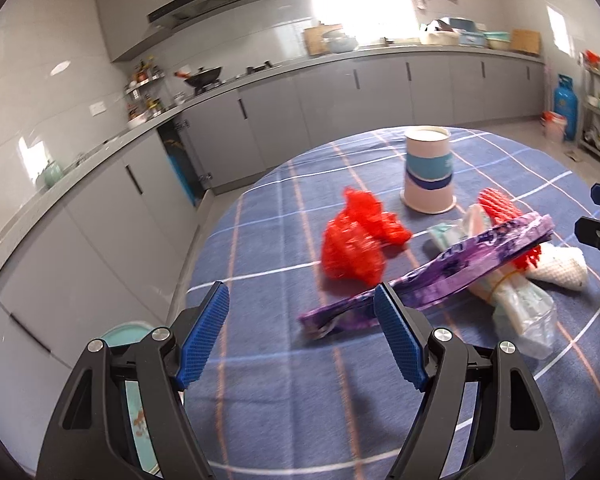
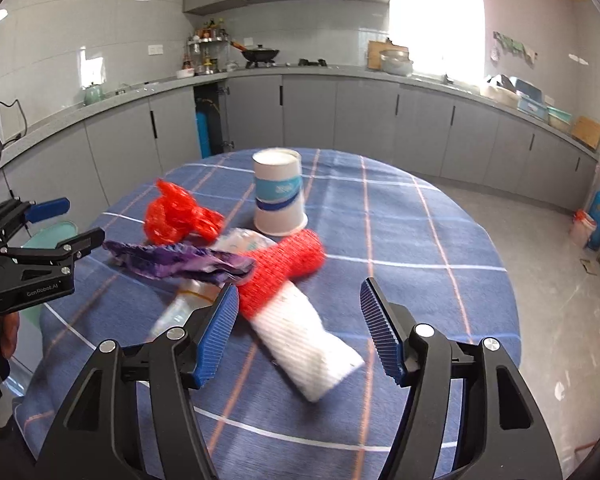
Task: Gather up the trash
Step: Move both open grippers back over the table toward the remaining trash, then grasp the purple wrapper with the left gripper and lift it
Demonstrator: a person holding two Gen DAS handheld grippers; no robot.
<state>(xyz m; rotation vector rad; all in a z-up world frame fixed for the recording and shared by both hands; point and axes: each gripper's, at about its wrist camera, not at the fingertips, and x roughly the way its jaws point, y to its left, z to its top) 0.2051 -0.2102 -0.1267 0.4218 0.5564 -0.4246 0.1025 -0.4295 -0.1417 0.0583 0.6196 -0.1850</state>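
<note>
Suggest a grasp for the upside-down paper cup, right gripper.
Grip the cup across its side wall, about mid-height, coming from the near side with the right gripper roughly level. It stands mouth-down, base up, so there is no rim to pinch, and the wall tapers upward. The red mesh sleeve lies just in front, so probably approach above it. Squeeze lightly; thin paper likely buckles.
</note>
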